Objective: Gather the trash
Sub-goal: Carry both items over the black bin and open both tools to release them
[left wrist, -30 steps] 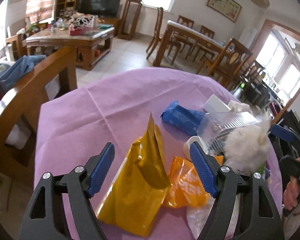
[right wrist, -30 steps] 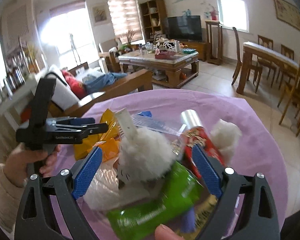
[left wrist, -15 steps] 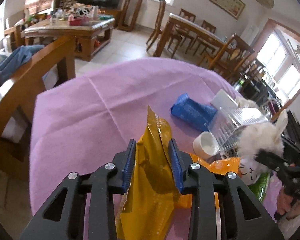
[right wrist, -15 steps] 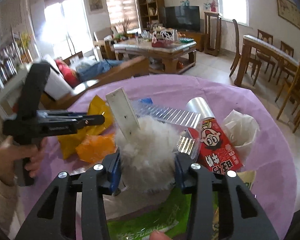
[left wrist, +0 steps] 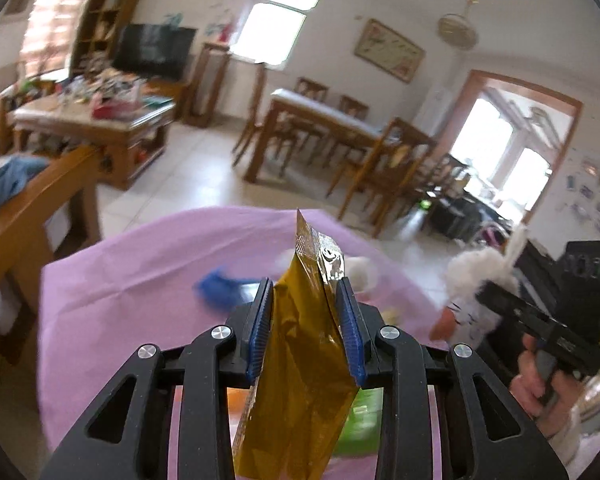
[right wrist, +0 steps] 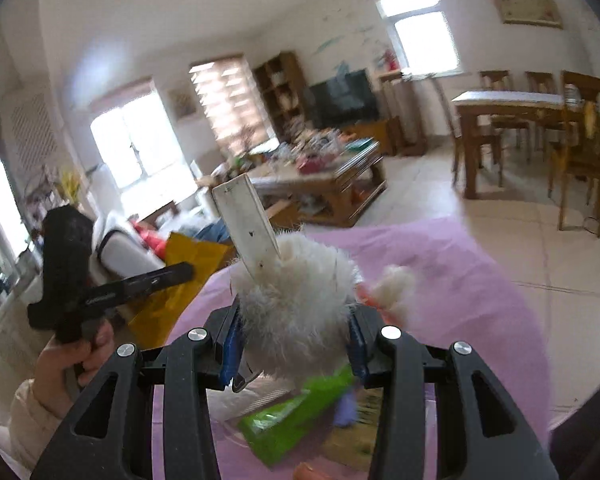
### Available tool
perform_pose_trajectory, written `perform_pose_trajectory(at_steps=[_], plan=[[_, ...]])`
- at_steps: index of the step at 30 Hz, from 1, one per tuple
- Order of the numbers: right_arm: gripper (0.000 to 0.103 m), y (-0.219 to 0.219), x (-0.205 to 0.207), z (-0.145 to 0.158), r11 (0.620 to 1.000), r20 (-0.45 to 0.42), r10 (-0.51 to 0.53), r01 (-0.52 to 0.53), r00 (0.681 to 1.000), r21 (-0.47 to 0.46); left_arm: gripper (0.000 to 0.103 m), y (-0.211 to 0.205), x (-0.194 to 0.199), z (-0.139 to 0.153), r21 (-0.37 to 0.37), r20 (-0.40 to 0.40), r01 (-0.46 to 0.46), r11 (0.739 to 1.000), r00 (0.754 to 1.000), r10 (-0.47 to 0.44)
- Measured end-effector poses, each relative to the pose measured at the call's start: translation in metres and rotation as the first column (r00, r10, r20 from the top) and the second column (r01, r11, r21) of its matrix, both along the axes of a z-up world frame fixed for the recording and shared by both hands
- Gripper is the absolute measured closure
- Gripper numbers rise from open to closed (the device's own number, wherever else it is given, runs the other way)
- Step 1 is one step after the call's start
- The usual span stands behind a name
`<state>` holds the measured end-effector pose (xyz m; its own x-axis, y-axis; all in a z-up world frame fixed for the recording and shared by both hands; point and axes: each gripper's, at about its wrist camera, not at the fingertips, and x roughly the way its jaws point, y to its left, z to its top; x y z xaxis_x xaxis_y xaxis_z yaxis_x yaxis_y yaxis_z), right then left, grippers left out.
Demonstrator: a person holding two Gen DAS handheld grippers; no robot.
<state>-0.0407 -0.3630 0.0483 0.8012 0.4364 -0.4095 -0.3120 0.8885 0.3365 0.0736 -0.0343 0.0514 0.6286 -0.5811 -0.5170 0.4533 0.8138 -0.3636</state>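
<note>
Both grippers clamp trash: left (left wrist: 306, 320) a gold wrapper (left wrist: 300, 380), right (right wrist: 296, 340) a fluffy toy (right wrist: 296, 304).

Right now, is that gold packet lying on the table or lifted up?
Lifted. The gold packet hangs pinched in the left gripper, clear of the purple tablecloth.

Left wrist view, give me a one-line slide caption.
Left gripper clamps a gold foil pouch above the purple tablecloth.
</note>
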Motion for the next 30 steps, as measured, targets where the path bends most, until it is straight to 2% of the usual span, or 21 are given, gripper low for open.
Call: perform_pose_trajectory(at_steps=[2, 7, 13, 19, 23, 30], plan=[[0.061, -0.031, -0.018, 0.003, 0.997, 0.029, -0.073, 0.073, 0.997, 0.012, 0.07, -0.035, -0.01, 0.01, 0.001, 0.03, 0.051, 0.999, 0.998, -0.051], [0.061, -0.111, -0.053, 0.005, 0.971, 0.056, -0.235, 0.233, 0.97, 0.049, 0.07, -0.117, -0.024, 0.016, -0.023, 0.037, 0.177, 0.984, 0.984, -0.176], [0.061, -0.197, -0.099, -0.007, 0.908, 0.049, -0.418, 0.415, 0.907, 0.062, 0.07, -0.236, -0.044, 0.01, -0.049, 0.026, 0.35, 0.936, 0.937, -0.349], [0.061, -0.261, -0.138, -0.032, 0.828, 0.011, -0.56, 0.559, 0.828, 0.054, 0.07, -0.35, -0.061, -0.018, -0.085, -0.022, 0.484, 0.871, 0.873, -0.487], [0.061, -0.29, -0.151, -0.049, 0.788, -0.018, -0.612, 0.612, 0.791, 0.067, 0.07, -0.413, -0.077, -0.04, -0.084, -0.045, 0.545, 0.834, 0.834, -0.549], [0.061, -0.321, -0.16, -0.078, 0.747, -0.074, -0.656, 0.66, 0.751, 0.084, 0.07, -0.491, -0.088, -0.079, -0.087, -0.081, 0.582, 0.809, 0.805, -0.588]])
